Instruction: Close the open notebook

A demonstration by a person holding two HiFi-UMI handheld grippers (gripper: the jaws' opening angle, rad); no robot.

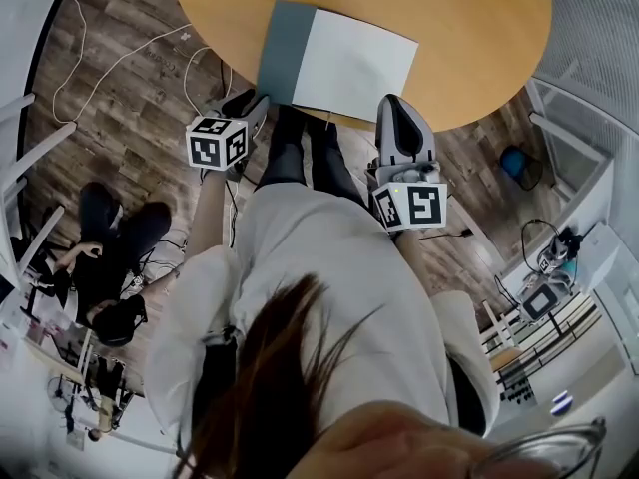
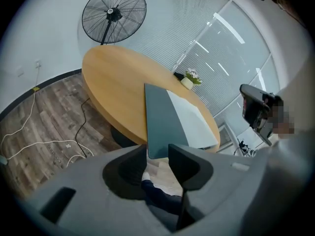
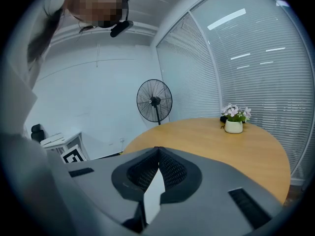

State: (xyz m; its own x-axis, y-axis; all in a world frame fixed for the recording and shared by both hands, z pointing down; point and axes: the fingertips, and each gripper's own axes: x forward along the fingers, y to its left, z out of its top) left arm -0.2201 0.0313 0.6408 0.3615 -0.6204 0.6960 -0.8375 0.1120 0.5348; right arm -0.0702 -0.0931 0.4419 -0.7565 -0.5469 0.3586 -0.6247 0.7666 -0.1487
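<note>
The open notebook (image 1: 339,53) lies on the round wooden table (image 1: 220,8), grey-blue cover at left, white page at right. My left gripper (image 1: 258,103) hovers off the table's near edge by the notebook's near left corner. In the left gripper view this gripper (image 2: 157,154) is open and nothing is between the jaws; the notebook (image 2: 160,122) lies just ahead. My right gripper (image 1: 391,101) hangs over the notebook's near right corner. In its own view the right gripper (image 3: 157,150) has its tips together; a white sliver shows behind them, and I cannot tell what it is.
A small pot of flowers (image 3: 234,124) stands at the table's far side. A floor fan (image 2: 114,14) stands beyond the table. White cables (image 1: 120,58) trail over the wood floor at left, where a person (image 1: 110,267) sits. Window blinds close the right side.
</note>
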